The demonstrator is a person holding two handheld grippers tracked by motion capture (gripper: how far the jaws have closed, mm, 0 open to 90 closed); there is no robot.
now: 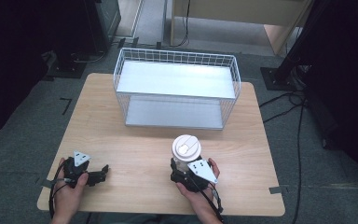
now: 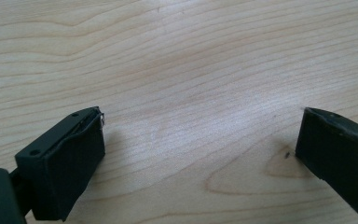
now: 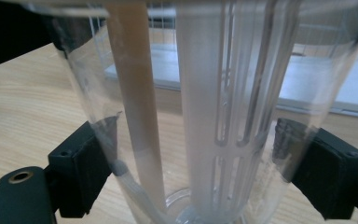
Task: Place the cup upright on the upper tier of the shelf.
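Bench (image 1: 135, 154), light wood with rounded corners, carries everything, so positions below are given relative to it.

White wire rack (image 1: 177, 88) sits at the bench's far middle. It has two flat shelves, and its open side faces the person.

Clear plastic cup (image 1: 185, 154) with a white lid stands upright on the bench's near half, right of centre and well apart from the rack. In the right gripper view the cup wall (image 3: 205, 116) is see-through, showing a pale tan strip and a white ribbed column inside. The rack shelves are visible through and behind it.

Right gripper (image 1: 182, 173) is on the near side of the cup, held in the person's right hand (image 1: 200, 191) at the bench's near edge. It grasps the cup: in its own view one black jaw presses on each side of the lower cup wall. The grey three-cornered plate is on top.

Left gripper (image 1: 103, 171) is in the person's left hand (image 1: 67, 189) at the bench's near-left corner, low over the wood, jaws pointing toward the bench's centre. It is released: the left gripper view (image 2: 200, 144) has the two black jaws spread wide, with bare wood grain between them.
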